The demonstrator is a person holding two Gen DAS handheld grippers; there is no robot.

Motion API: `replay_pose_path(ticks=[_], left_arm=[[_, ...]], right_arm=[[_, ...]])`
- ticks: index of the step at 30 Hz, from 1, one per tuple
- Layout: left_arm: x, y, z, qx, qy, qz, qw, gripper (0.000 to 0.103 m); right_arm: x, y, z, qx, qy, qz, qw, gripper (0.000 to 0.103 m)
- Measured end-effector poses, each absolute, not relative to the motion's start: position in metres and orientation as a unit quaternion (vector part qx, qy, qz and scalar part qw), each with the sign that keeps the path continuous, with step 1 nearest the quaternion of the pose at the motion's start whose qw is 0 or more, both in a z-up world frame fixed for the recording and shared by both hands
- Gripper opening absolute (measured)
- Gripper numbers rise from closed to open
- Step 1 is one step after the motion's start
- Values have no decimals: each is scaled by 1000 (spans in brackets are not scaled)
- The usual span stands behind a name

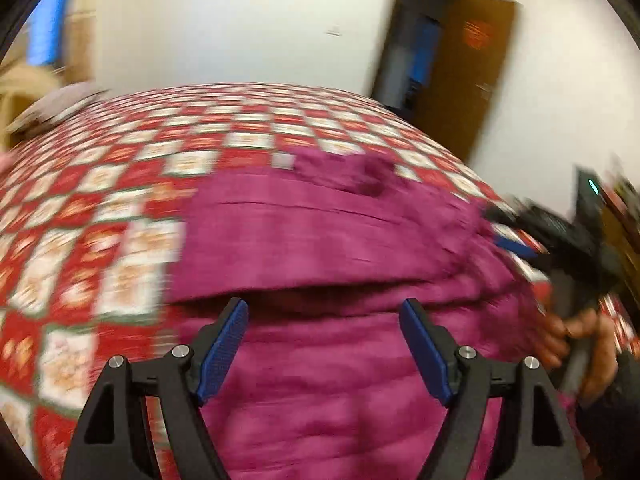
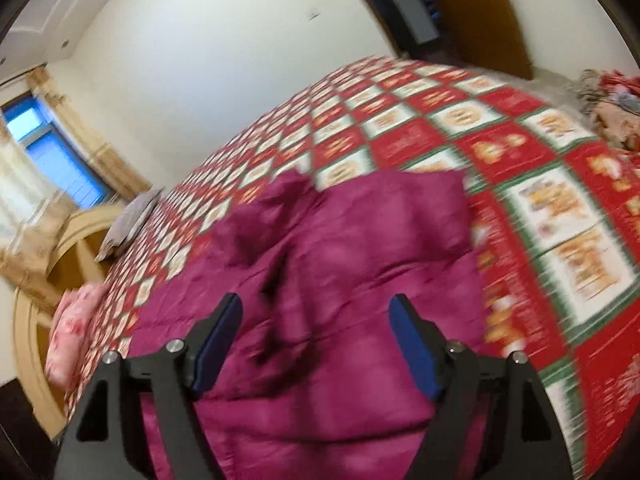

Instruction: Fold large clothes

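Magenta padded jacket (image 1: 320, 248) flat on the red-and-white checked bedspread (image 1: 100, 208), partly folded, a doubled layer with a fold edge just ahead of the left claw (image 1: 324, 352), right claw (image 2: 316, 344) above the same cloth. Both claws spread wide, nothing between the pads, cloth lying loose below them. Likely between folds: next move calls for picking a fresh edge and pinching it; motion blur hides finer detail.
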State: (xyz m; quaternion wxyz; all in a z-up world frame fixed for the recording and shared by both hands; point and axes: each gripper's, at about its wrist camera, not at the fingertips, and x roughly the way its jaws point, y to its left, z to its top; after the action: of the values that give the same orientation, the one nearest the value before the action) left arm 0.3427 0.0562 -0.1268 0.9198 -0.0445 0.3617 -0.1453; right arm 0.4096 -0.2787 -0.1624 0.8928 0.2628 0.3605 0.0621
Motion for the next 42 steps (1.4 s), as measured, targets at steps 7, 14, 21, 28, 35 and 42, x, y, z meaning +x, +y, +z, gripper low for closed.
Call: replay_pose_path(ticks=[7,14,21,28,35,42], left_arm=[[346,128,-106,-91,345,-43,933,78],[374,123,-88,-82,330,-25,940,79],[433,82,-111,-23,358,30,933,79],[436,75,-149,8,387,62,920,79],[453,67,-140,-7,359,74,931,79],[463,74,-194,28,385,147,911,79]], right_arm=[[436,-211,-184,159,449,62,877,25],[391,-183,-149,130,434,126,882,18],[393,-194,-181,84,467,104,874,20],[374,-229,-144,118,391,32,912,45],[407,-191,-144,57,385,59,919,32],[426,-188,-195,40,431,67,899,26]])
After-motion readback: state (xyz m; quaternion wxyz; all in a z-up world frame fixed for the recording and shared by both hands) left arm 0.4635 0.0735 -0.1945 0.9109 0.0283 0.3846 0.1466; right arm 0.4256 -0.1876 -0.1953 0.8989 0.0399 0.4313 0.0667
